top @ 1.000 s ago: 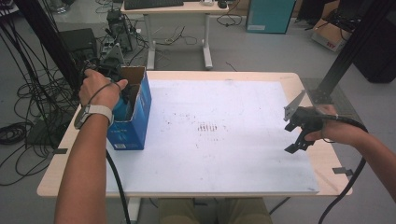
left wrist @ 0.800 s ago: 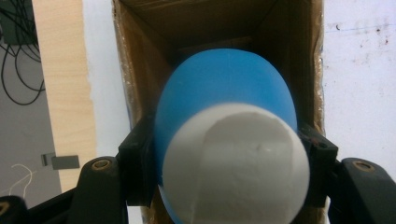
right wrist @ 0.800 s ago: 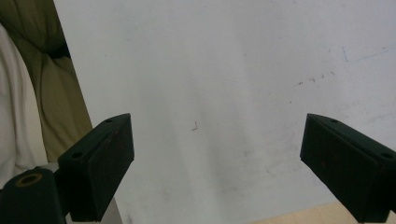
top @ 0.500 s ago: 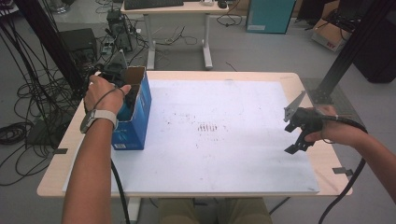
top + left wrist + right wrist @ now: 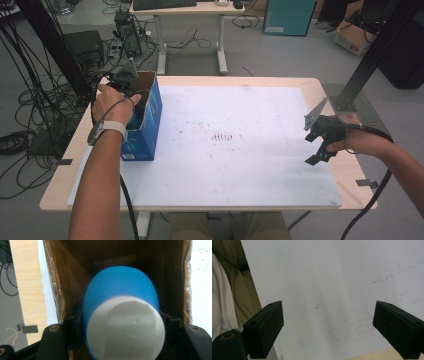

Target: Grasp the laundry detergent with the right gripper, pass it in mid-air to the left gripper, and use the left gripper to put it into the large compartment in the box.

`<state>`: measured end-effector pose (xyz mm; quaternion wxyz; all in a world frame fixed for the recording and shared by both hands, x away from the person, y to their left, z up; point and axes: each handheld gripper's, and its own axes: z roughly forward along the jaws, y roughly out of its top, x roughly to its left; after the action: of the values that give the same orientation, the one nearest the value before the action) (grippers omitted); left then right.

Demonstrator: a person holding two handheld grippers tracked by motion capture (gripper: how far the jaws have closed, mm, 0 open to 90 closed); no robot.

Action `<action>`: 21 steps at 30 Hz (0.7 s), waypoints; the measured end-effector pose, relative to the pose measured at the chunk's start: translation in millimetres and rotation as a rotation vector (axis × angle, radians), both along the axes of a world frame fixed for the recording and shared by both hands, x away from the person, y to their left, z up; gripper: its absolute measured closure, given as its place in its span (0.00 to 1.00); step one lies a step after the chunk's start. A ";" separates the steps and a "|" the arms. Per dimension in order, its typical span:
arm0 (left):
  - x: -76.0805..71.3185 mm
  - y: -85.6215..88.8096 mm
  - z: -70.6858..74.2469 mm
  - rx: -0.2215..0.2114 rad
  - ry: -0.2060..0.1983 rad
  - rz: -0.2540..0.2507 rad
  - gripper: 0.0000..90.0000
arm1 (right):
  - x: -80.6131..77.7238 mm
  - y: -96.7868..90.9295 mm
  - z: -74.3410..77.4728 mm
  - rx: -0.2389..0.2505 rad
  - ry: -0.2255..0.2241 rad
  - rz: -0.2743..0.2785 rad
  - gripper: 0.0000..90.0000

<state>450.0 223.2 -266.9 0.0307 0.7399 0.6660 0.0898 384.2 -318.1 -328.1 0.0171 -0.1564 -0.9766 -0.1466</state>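
Blue cup (image 5: 120,312) is clamped in left tool (image 5: 126,85), inside cardboard box (image 5: 150,107) at desk's (image 5: 320,85) left edge. Cup should be kept centred btwn box walls, grip kept firm. Right tool (image 5: 316,142) is held open, empty, w/ nothing near.

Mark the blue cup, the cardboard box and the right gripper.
blue cup (image 5: 120,287): left gripper view, on its blue side wall, between the jaws.
cardboard box (image 5: 150,117): high view, on its blue outer side.
right gripper (image 5: 328,330): right gripper view, midway between its open black jaws, over the white sheet.
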 end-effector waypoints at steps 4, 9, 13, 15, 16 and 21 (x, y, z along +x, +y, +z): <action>-0.1 0.6 -3.0 -0.002 -0.001 -0.001 0.42 | -0.8 -1.1 0.9 -0.007 -0.001 -0.007 0.11; 0.1 1.7 -3.2 -0.006 0.001 0.000 0.42 | -0.4 -2.3 2.5 -0.010 0.005 -0.005 0.11; 0.5 1.5 -3.6 -0.007 -0.001 0.005 0.42 | -0.7 -2.3 2.4 -0.009 0.003 -0.008 0.11; 0.9 1.0 -3.6 -0.004 0.002 0.003 0.42 | -0.8 -2.2 2.0 -0.011 0.001 -0.007 0.11; 1.1 0.8 -3.8 -0.004 0.001 0.002 0.42 | -1.1 -2.2 1.9 -0.010 0.003 -0.010 0.11; 2.1 0.8 -3.9 -0.004 0.003 0.005 0.42 | -1.3 -2.4 1.3 -0.011 0.004 -0.007 0.11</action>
<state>452.0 224.0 -270.8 0.0308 0.7383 0.6680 0.0875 382.8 -320.5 -326.7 0.0178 -0.1604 -0.9768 -0.1409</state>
